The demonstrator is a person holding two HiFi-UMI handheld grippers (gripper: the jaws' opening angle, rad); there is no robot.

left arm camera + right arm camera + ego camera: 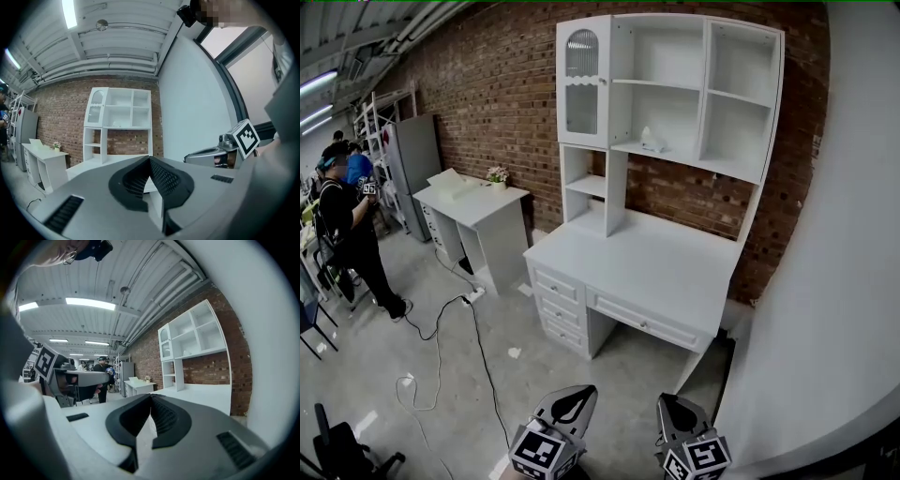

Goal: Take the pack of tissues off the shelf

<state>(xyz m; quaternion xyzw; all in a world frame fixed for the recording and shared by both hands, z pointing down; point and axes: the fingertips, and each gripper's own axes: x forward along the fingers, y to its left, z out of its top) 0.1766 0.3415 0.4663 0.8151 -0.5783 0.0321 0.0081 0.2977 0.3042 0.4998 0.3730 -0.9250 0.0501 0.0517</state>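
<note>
Left gripper [576, 397] and right gripper [676, 407], bottom centre, are closed and empty; open one before reaching the pack of tissues [652, 142] on the upper-centre shelf [686, 159].

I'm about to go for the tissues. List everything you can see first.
Desk with hutch: one, white, against the wall.
Tissues: one pack, white, on the hutch's middle shelf.
Brick wall: one, red-brown, behind the desks.
Side desk: one, white, left of the hutch.
Flowers: one pot, pale, on the side desk.
Cable: one, black, on the floor.
Person: one, dark clothes, far left.
Left tool: grey, bottom centre, shut, empty.
Right tool: grey, beside it, shut, empty.
</note>
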